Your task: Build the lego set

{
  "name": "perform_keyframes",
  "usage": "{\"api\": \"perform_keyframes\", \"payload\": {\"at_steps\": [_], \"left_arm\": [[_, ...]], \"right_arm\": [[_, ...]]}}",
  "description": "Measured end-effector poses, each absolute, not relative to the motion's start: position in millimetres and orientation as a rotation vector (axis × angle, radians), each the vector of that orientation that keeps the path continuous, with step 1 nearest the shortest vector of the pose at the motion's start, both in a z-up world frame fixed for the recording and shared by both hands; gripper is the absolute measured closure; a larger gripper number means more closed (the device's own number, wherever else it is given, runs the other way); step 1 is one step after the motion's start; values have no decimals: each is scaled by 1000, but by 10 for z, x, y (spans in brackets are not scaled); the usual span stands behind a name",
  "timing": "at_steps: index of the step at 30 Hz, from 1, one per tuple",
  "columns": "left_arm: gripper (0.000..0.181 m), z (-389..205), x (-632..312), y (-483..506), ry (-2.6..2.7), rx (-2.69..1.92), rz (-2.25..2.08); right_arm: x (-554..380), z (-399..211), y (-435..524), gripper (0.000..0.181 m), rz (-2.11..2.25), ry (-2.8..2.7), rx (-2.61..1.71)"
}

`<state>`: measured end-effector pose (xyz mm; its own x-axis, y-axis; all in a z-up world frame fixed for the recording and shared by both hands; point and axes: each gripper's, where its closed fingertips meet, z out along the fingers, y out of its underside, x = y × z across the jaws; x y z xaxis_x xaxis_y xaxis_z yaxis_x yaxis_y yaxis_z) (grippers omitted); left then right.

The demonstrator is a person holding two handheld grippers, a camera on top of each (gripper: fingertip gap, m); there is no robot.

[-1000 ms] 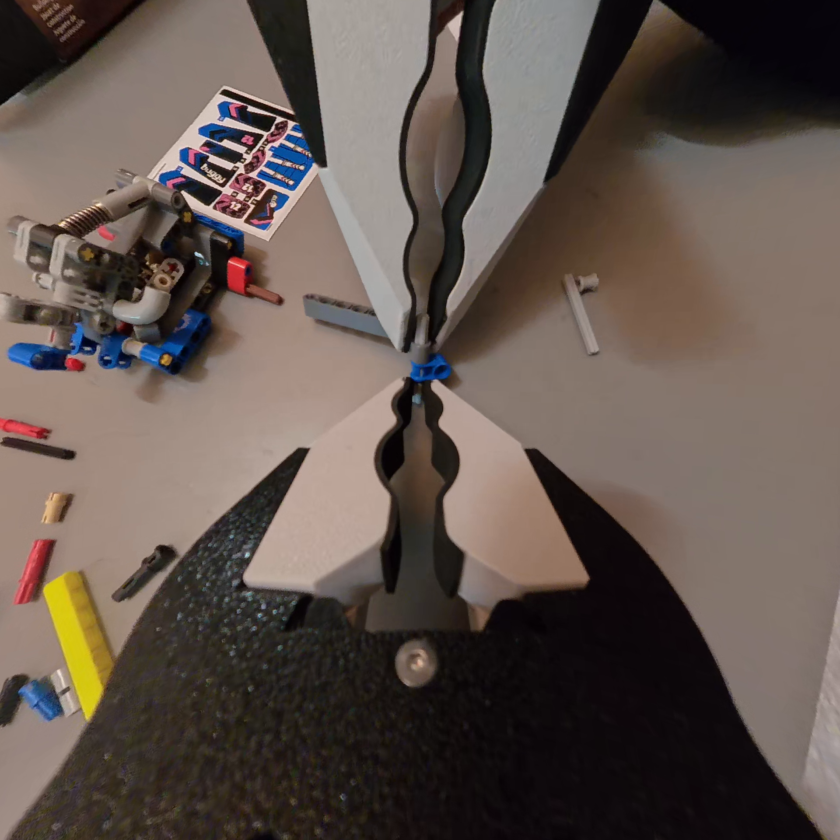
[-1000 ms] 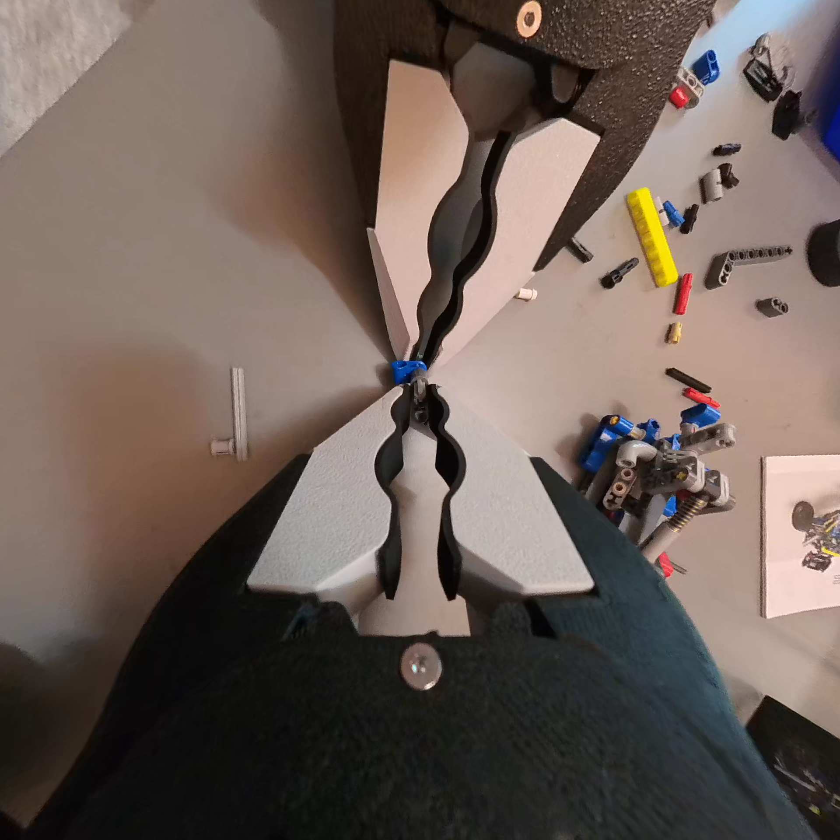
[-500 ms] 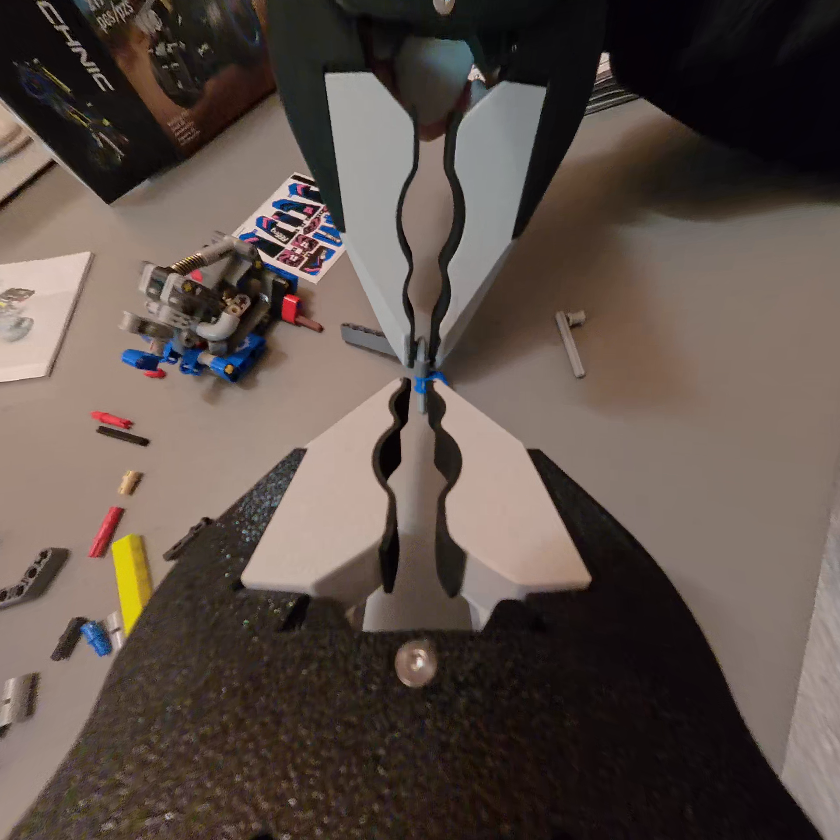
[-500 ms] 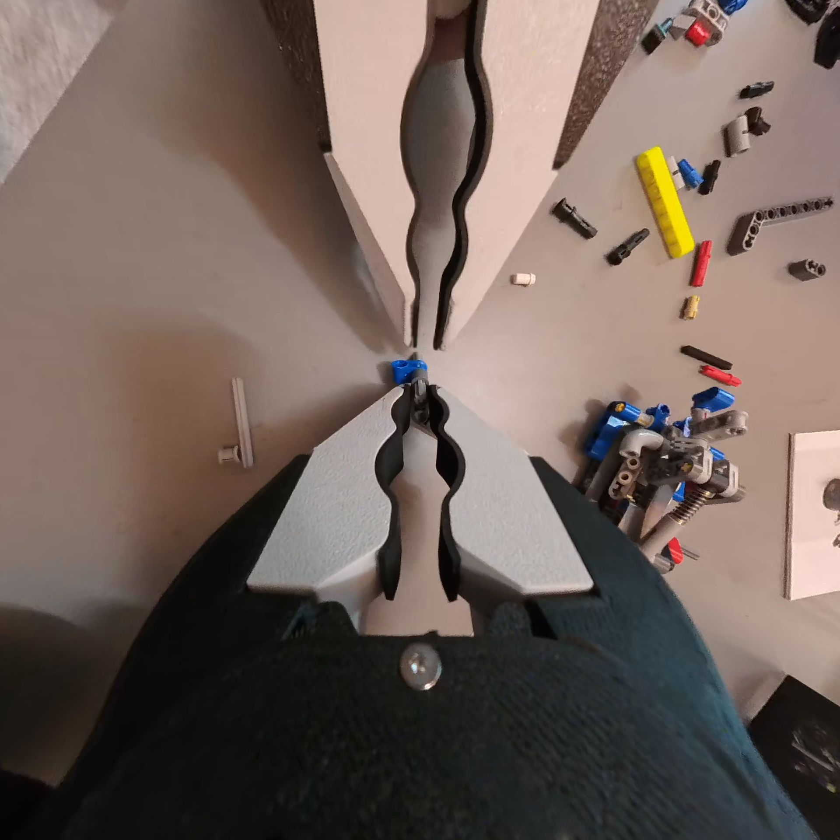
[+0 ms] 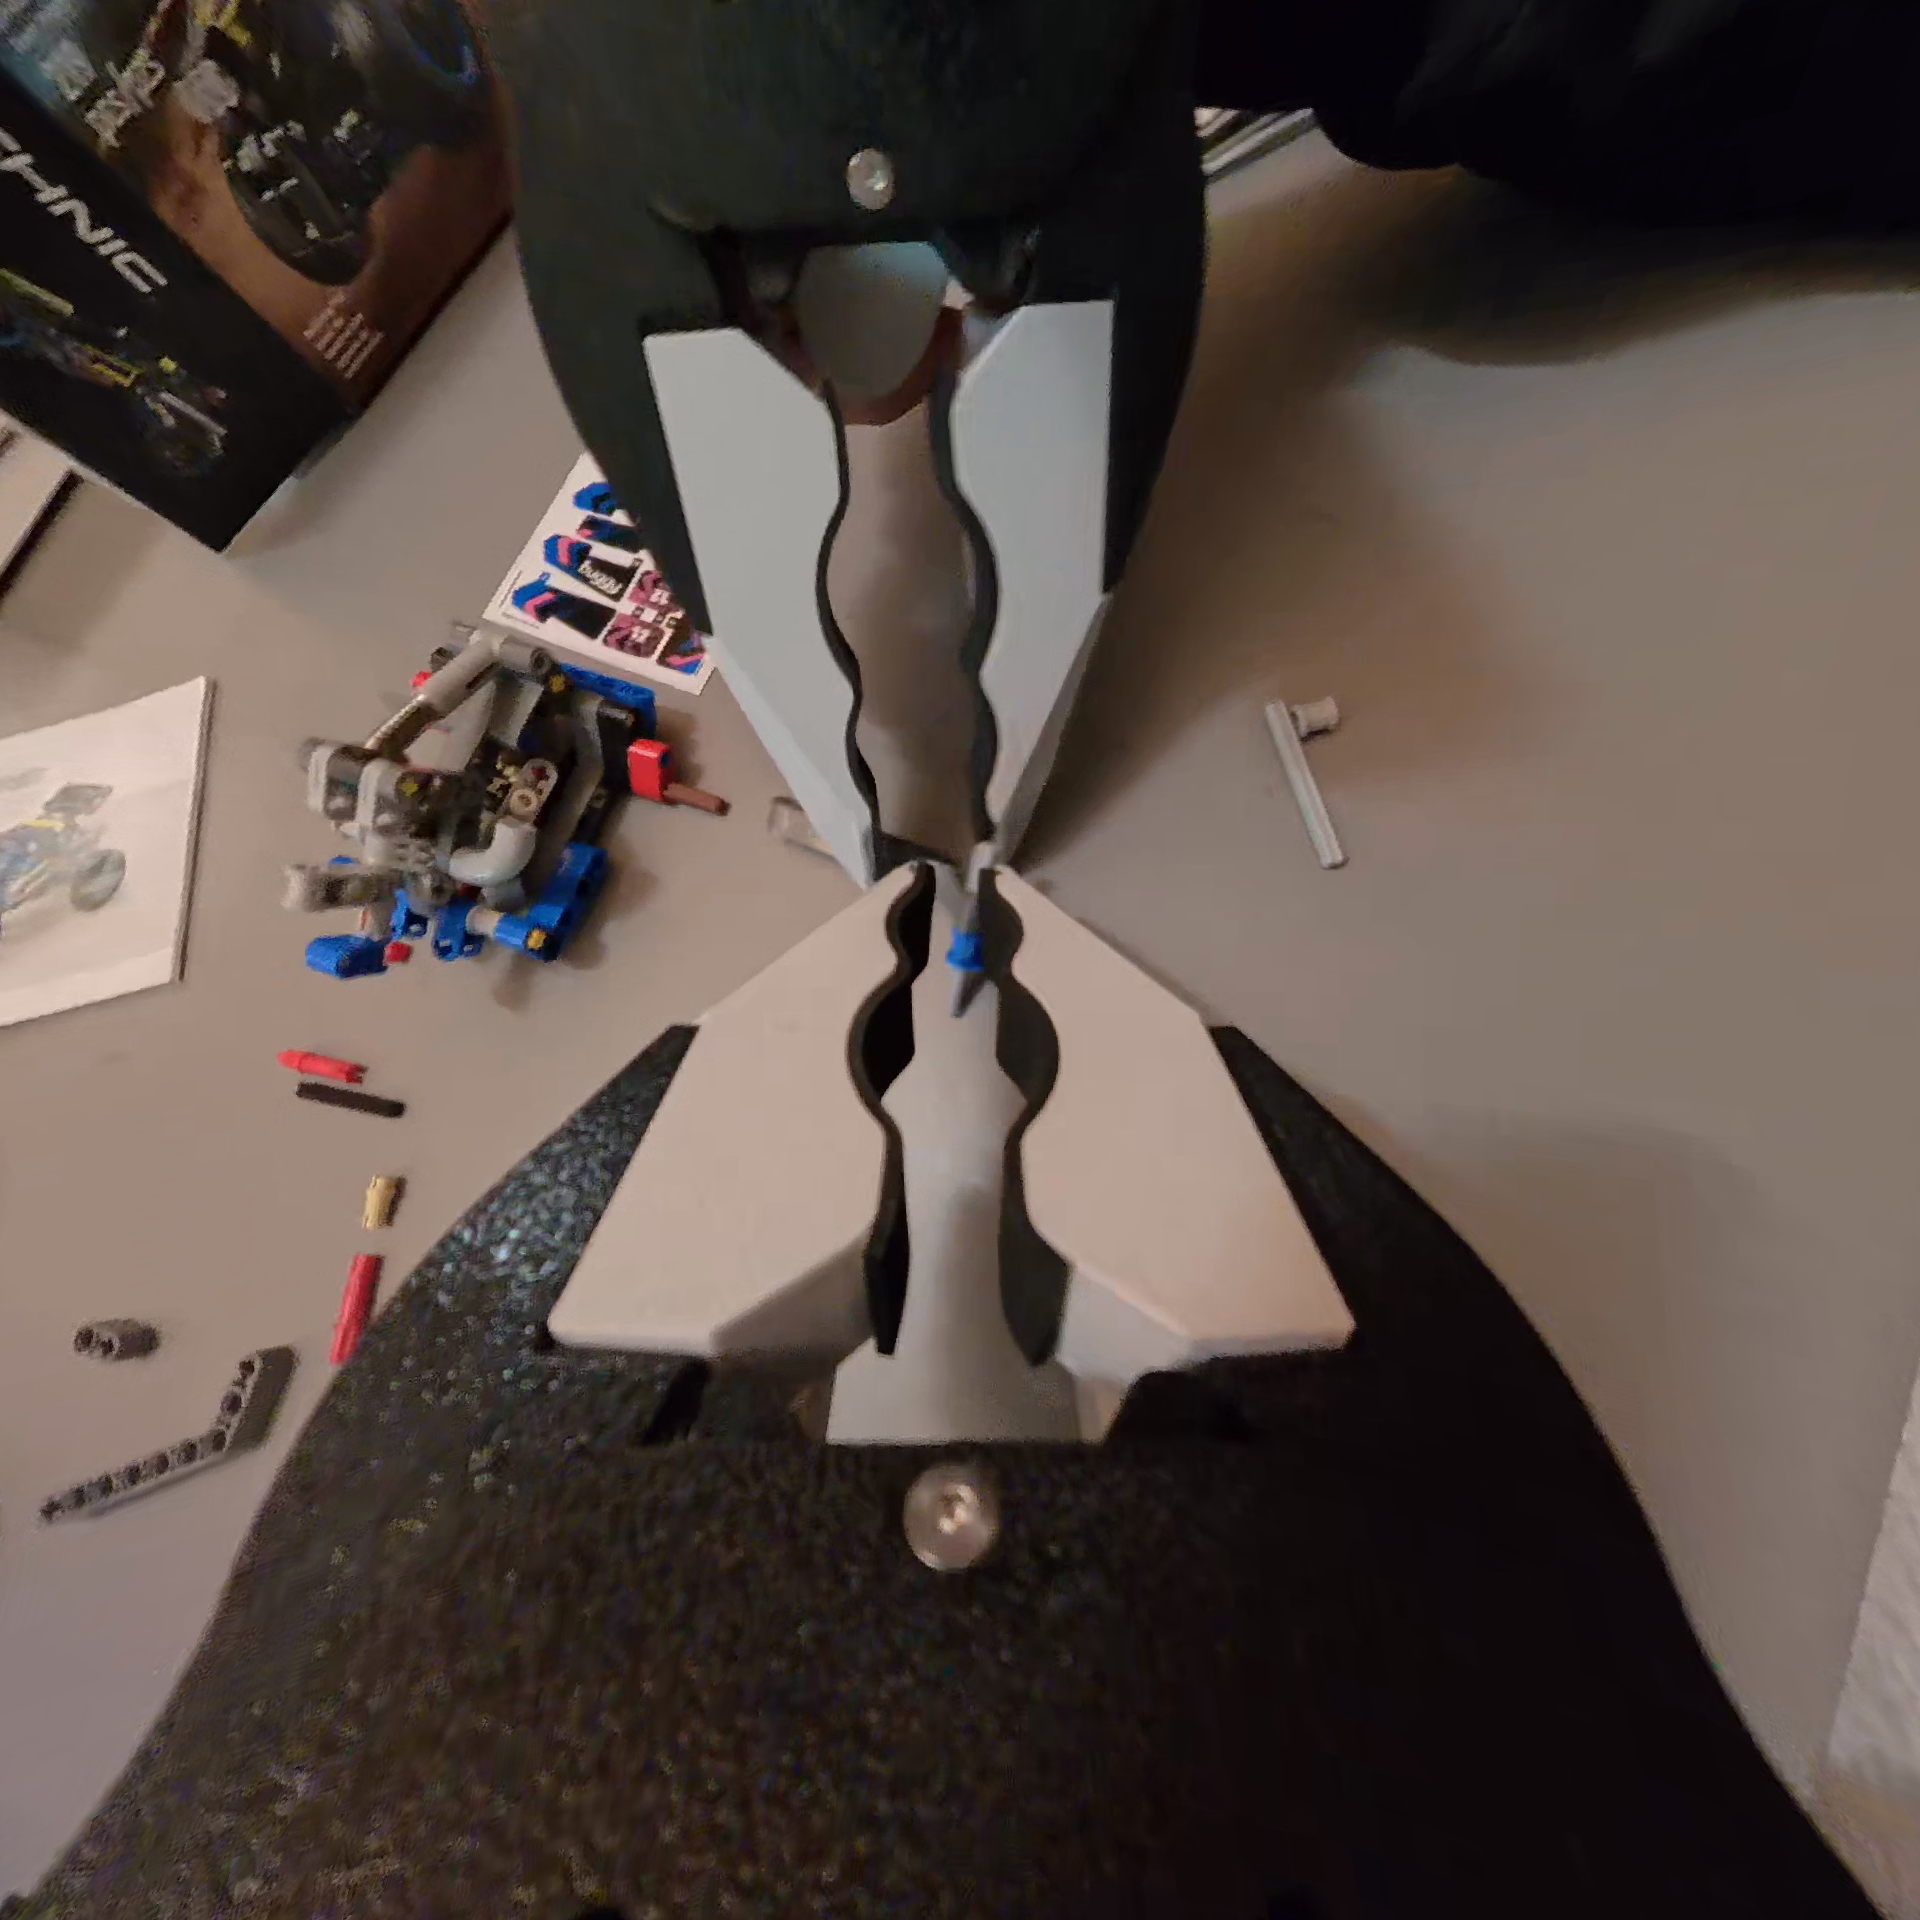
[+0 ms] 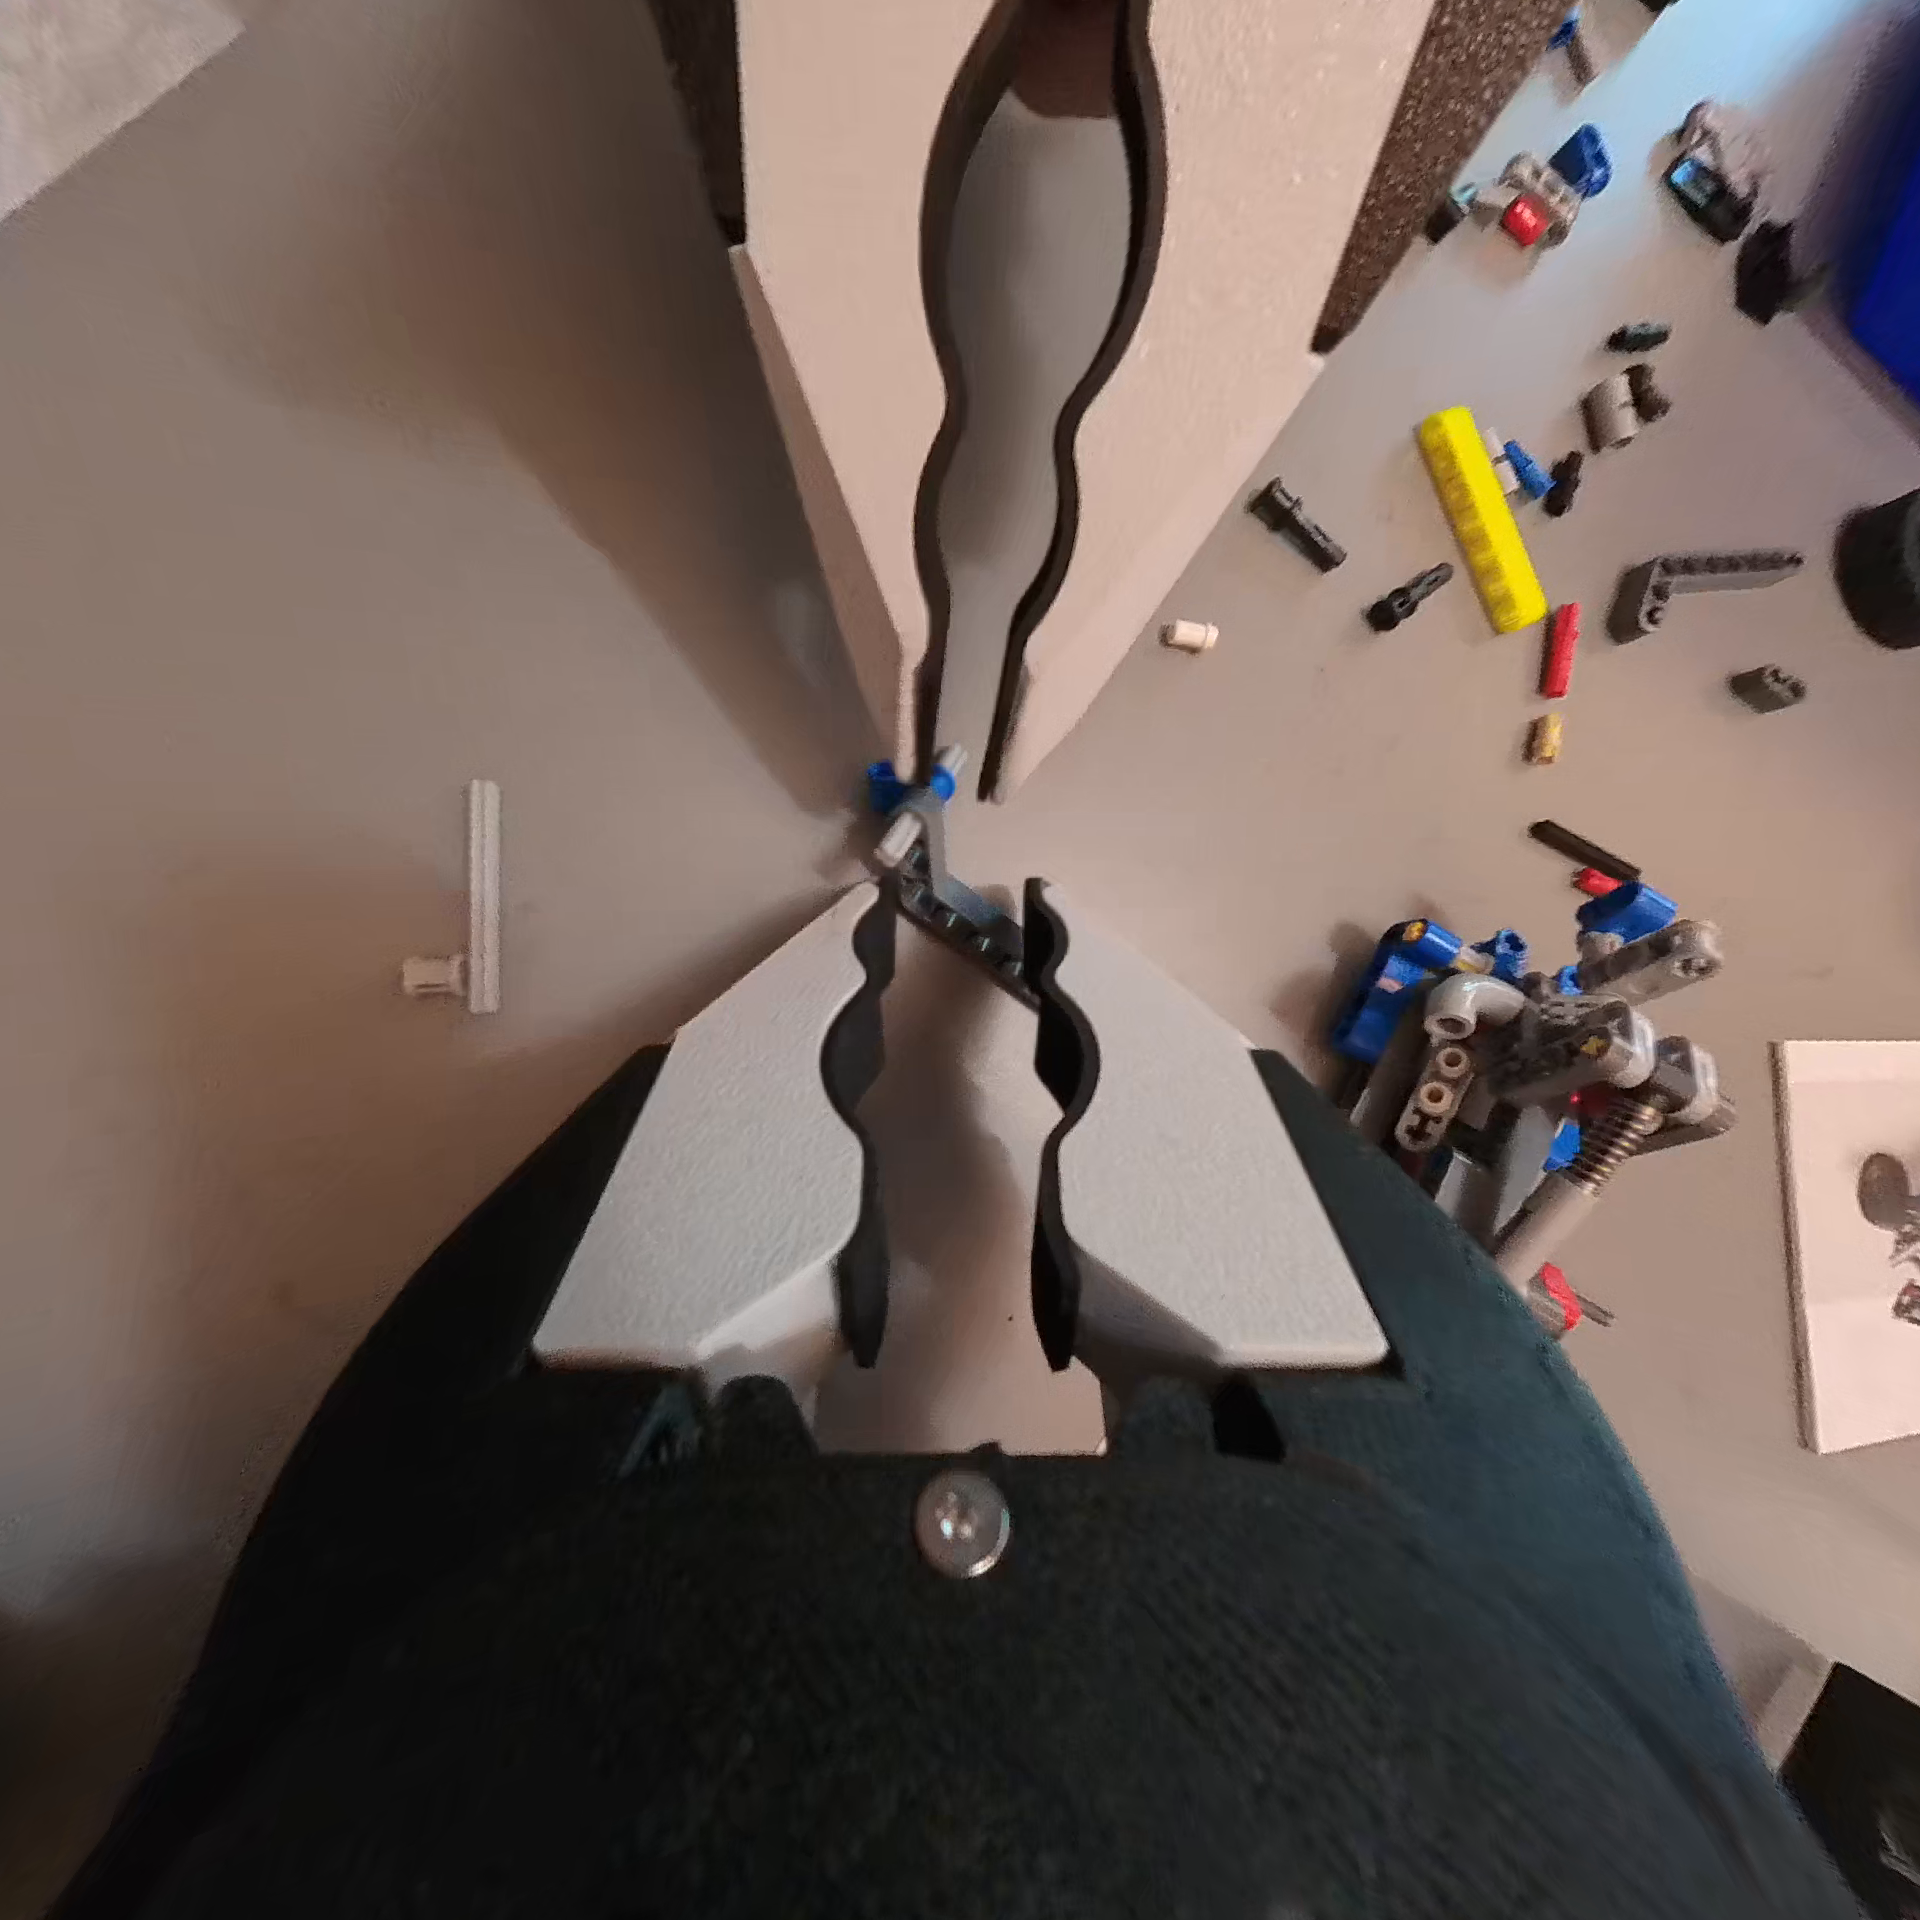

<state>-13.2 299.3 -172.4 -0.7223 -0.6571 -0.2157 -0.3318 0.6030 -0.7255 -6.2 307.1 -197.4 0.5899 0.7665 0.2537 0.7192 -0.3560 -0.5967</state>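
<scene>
A plain grey worktop (image 5: 1558, 623) in dim, warm light. Nearest me, my left tool (image 5: 956, 883) is closed to a slit on the beam (image 6: 961, 920), a short grey piece with a blue pin (image 5: 966, 945) at its end, held clear of the surface and well right of the model (image 5: 468, 821). My right tool (image 6: 956, 894) stands wide open around the beam's other end, gripping nothing.

The beam should be light, stiff and slick, and liable to swivel in a tip pinch. I would take it across its flat sides, away from the pin.

Loose pins lie on the near side of the model, a sticker sheet (image 5: 603, 592) just beyond it, and the box (image 5: 208, 260) farther back.
</scene>
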Motion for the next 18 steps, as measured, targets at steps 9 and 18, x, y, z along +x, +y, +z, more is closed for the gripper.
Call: {"api": "perform_keyframes", "payload": {"at_steps": [9,18], "left_arm": [[175,-1823,-88,2965,2412,-710,-786],[180,-1663,2,3000,2262,-912,-1142]], "right_arm": [[-98,-1929,3037,172,217,-1112,-2176],[-118,-1777,2999,162,260,-1043,-2162]]}}
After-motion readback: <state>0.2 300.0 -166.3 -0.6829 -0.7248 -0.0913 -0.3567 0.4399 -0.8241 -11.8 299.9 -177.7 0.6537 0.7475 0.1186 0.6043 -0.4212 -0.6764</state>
